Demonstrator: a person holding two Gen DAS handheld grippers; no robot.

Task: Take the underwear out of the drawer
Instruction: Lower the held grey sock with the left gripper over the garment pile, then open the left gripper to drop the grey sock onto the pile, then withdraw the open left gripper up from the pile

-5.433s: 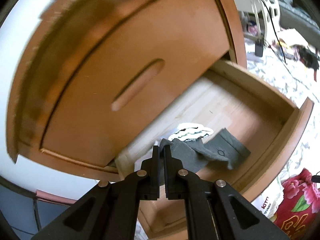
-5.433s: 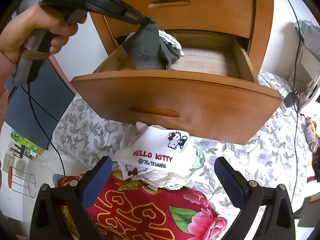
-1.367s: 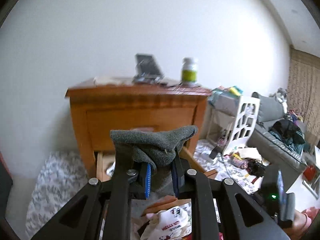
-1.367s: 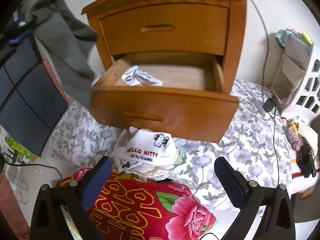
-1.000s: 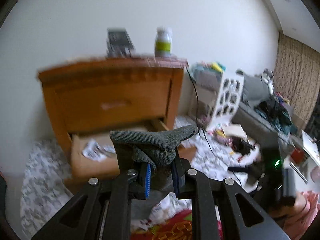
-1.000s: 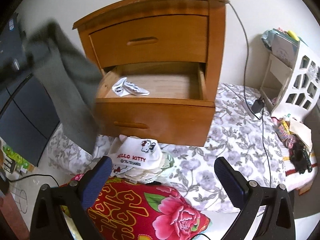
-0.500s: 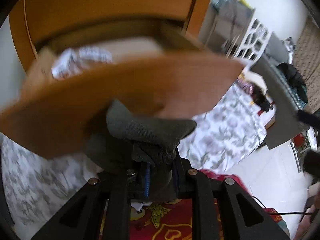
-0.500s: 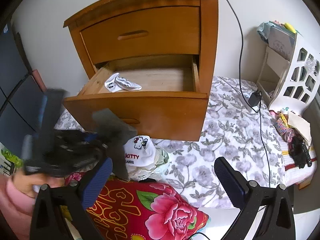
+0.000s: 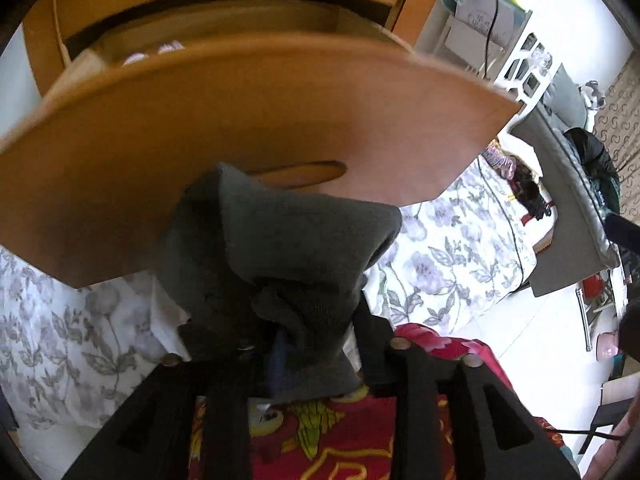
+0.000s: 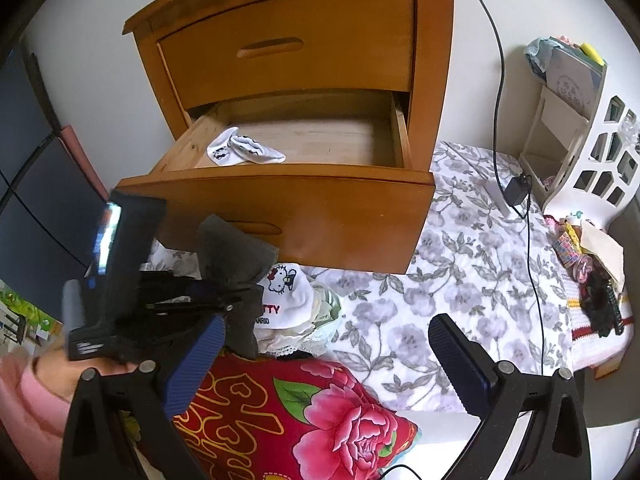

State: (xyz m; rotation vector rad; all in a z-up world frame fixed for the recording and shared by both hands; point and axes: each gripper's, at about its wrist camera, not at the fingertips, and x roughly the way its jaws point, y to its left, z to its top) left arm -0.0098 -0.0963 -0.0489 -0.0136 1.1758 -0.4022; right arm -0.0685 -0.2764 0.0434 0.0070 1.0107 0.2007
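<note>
My left gripper [image 9: 316, 344] is shut on grey underwear [image 9: 288, 248], which bunches up over its fingers. It hangs low in front of the open drawer's front panel [image 9: 200, 140]. In the right wrist view the same grey underwear [image 10: 232, 256] is just above a pile of white Hello Kitty underwear [image 10: 288, 292] on a red floral cushion [image 10: 304, 412]. One white patterned piece [image 10: 244, 152] lies at the left inside the open drawer [image 10: 280, 204]. My right gripper [image 10: 326, 326] is open above the cushion with nothing between its fingers.
The wooden nightstand's upper drawer [image 10: 288, 44] is shut. A black cable [image 10: 500, 80] runs down the wall to an adapter on the floral bedspread [image 10: 460, 280]. A white rack [image 10: 580, 128] stands at the right and dark panels [image 10: 32, 184] at the left.
The left gripper has come down with the grey underwear from above the nightstand to just in front of the drawer front, over the pile. The right gripper has stayed open and barely moved.
</note>
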